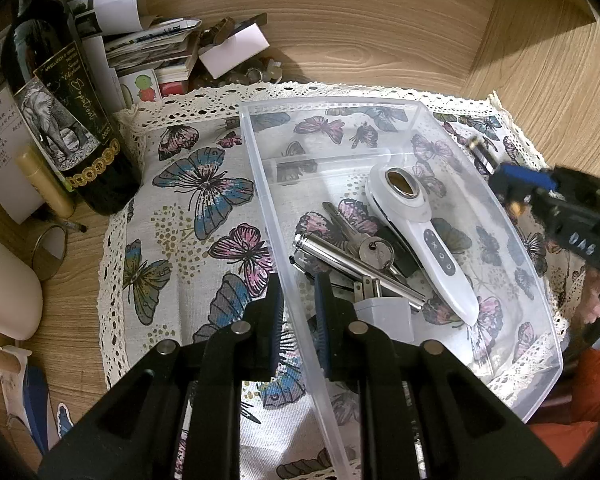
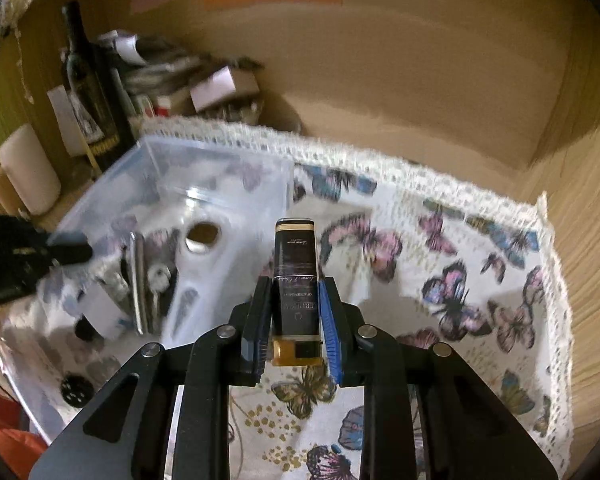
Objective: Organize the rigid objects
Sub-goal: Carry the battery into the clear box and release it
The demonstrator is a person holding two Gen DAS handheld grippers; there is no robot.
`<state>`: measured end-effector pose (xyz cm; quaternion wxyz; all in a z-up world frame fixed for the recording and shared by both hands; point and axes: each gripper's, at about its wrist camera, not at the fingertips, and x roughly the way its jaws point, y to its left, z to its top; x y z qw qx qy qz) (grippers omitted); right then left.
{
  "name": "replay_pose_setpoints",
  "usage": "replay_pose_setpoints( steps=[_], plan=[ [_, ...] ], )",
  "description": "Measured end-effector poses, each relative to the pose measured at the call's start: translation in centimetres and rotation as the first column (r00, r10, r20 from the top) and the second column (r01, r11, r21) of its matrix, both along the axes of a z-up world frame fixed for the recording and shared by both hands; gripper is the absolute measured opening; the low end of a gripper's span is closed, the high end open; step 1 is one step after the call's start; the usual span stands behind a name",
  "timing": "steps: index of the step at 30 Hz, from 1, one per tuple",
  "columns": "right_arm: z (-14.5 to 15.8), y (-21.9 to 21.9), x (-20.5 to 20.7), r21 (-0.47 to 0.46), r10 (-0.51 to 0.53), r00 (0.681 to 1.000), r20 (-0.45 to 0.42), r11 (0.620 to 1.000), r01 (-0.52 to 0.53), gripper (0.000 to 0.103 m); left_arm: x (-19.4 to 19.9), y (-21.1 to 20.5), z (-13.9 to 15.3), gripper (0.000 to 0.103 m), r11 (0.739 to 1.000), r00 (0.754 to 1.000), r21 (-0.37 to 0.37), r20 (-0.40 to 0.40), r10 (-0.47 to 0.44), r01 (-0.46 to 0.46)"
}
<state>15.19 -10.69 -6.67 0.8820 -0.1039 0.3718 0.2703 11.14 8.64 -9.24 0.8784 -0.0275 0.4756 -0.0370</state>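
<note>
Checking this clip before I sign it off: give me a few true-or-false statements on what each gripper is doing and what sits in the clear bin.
1. The right gripper holds a dark tube with a gold end in its jaws. True.
2. The left gripper carries a key. False: its jaws straddle the wall of the clear plastic bin and hold nothing else.
3. The white handheld device lies inside the bin. True.
4. The bin is empty apart from that device. False: keys and a silver metal cylinder lie in it too.
5. The wine bottle stands inside the bin. False: it stands outside, beside the butterfly cloth.
</note>
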Motion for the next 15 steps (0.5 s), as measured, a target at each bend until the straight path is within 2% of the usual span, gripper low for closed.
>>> replay_pose_setpoints(
  steps=[8, 15],
  plan=[
    [3.0, 1.4, -0.8, 0.034, 0.039, 0.995, 0.087, 0.999, -0.042, 0.022, 0.0, 0.0, 0.0, 0.015, 1.0, 1.0, 0.0, 0.0, 0.001, -0.001],
    [3.6, 3.6, -1.5, 0.04, 0.122, 0.988, 0.091, 0.991, -0.126, 0.022, 0.0, 0.0, 0.0, 0.015, 1.0, 1.0, 0.001, 0.0, 0.001, -0.001]
  ],
)
